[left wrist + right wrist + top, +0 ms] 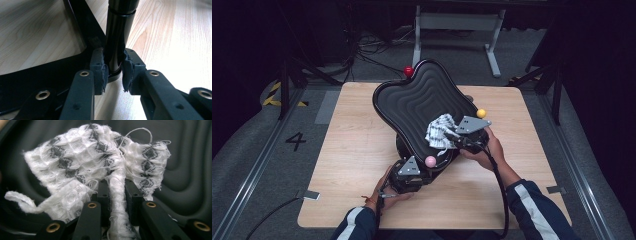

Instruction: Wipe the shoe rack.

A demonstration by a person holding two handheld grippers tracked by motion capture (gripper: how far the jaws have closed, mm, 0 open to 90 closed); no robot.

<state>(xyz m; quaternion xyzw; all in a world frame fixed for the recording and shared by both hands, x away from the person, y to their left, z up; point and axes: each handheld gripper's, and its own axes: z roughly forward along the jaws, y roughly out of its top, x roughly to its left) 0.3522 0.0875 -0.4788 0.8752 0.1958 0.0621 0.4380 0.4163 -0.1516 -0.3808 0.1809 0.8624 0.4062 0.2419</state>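
A black office-chair seat (422, 107), its moulded surface ribbed with wavy ridges, is seen tipped up on the wooden worktop (352, 150), with its far edge raised and its lower edge near the person's hands. Beneath the seat, a black cylindrical column (117, 37) is shown in the left gripper view, rising from the worktop beside a black frame arm (82, 30).

The left gripper (409, 172) is held at the near, lower edge of the seat, a pink ball (430, 161) being carried on it. In its own view the left gripper (113, 72) is seen with its jaws closed on the base of the column, the frayed pads (98, 70) being pressed against either side of it.

The right gripper (457, 135) is placed on the seat's right side, with a yellow ball (481, 113) and a grey three-cornered plate (469, 124) on top. A white waffle-weave cloth (439, 132) with a grey diamond pattern is pinched in its jaws and laid bunched against the ribbed seat surface. In the right gripper view a twisted fold of the cloth (100, 170) is gripped between the jaws of the right gripper (117, 195), the rest being spread above them against the seat.

A red ball (409, 71) is seen at the seat's far edge.
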